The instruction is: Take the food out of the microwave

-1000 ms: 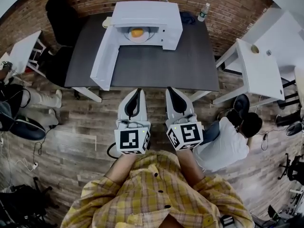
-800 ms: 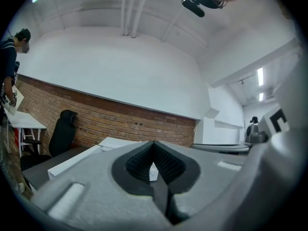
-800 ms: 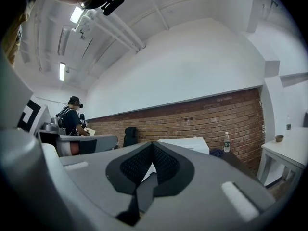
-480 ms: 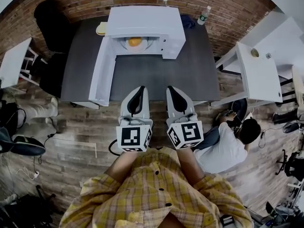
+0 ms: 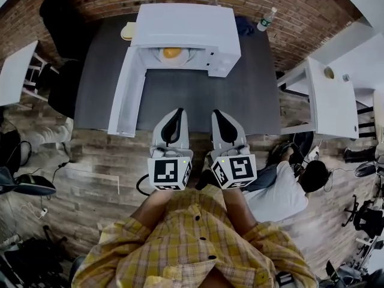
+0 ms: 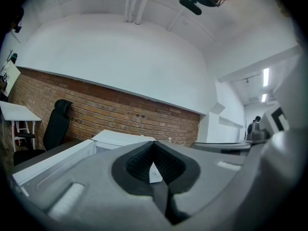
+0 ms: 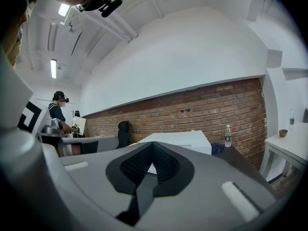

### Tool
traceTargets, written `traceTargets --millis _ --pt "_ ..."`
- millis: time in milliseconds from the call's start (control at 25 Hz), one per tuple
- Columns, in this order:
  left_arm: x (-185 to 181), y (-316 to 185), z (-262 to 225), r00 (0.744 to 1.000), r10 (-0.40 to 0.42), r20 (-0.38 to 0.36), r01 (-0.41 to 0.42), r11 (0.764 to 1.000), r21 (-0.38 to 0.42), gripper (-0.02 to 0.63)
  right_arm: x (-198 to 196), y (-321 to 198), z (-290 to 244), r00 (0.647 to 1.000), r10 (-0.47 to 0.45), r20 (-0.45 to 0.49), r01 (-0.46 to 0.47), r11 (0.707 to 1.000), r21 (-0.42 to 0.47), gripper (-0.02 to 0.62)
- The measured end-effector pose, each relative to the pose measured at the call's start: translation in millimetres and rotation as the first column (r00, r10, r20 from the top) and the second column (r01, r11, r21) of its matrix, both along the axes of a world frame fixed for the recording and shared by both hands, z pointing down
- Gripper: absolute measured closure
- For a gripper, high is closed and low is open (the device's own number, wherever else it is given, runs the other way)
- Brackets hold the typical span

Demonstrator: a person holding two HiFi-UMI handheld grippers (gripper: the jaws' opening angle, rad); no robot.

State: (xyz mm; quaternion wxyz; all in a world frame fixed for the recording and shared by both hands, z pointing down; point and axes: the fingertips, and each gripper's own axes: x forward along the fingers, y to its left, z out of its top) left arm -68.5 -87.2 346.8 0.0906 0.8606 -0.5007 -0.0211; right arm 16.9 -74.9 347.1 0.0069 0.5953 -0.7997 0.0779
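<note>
A white microwave [image 5: 186,32] stands at the back of a dark grey table [image 5: 252,101], its door [image 5: 125,95] swung open to the left. Inside sits an orange piece of food [image 5: 172,53] on a pale plate [image 5: 161,57]. My left gripper [image 5: 177,111] and right gripper [image 5: 217,112] hover side by side over the table's near edge, well short of the microwave. Both are shut with nothing held. In the left gripper view the microwave [image 6: 115,139] shows above the closed jaws; the right gripper view also shows the microwave [image 7: 180,139].
A plastic bottle [image 5: 266,19] and a dark cloth [image 5: 244,25] lie at the table's back right. A black office chair [image 5: 57,17] stands at left, a white side table [image 5: 327,98] at right. A seated person [image 5: 288,182] is close on my right.
Both grippers have moved forward together and now reach over the table's near edge. The microwave and table appear larger and closer. Jaws stayed shut.
</note>
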Motion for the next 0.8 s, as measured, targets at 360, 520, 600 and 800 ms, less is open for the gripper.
traceTargets --millis 360,520,600,800 --pt "24.4 -35.2 2.5 0.994 -0.107 0.003 0.107 0.994 -0.011 0.607 23.3 -46.3 -5.8 0.993 -0.114 -0.017 0.115 0.993 0.036 0.592" --pt "36.0 -50.2 2.0 0.987 -0.16 0.003 0.16 0.987 -0.012 0.607 36.1 -64.6 -6.1 0.987 -0.158 -0.016 0.159 0.986 0.04 0.592" --pt "40.7 -56.7 0.5 0.982 -0.189 0.011 0.189 0.982 -0.005 0.607 42.8 -73.7 -6.3 0.984 -0.178 -0.012 0.178 0.983 0.043 0.592" --pt "54.6 -69.1 -3.9 0.97 -0.241 0.036 0.241 0.97 0.015 0.607 56.9 -87.1 -7.9 0.975 -0.222 -0.013 0.223 0.973 0.054 0.592"
